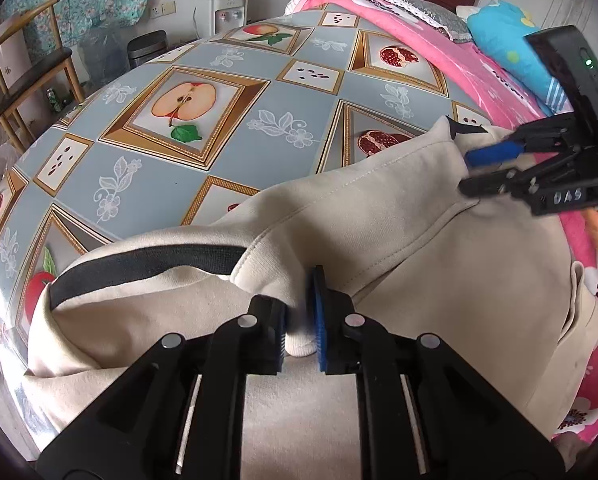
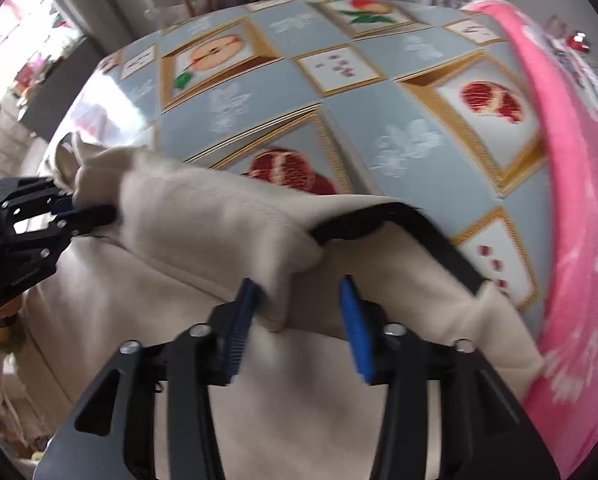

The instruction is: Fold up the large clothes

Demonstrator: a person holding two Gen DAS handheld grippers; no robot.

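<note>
Where garment ends, pink blanket, perhaps pillow

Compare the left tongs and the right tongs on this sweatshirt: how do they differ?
The left tongs are pinched shut on a fold of the beige sweatshirt; the right tongs stand open, with cloth between the pads but not clamped. The left tongs work the side nearer the bare tablecloth, and the right tongs the side nearer the pink blanket. Both have blue pads and point down at the same sweatshirt.
</note>
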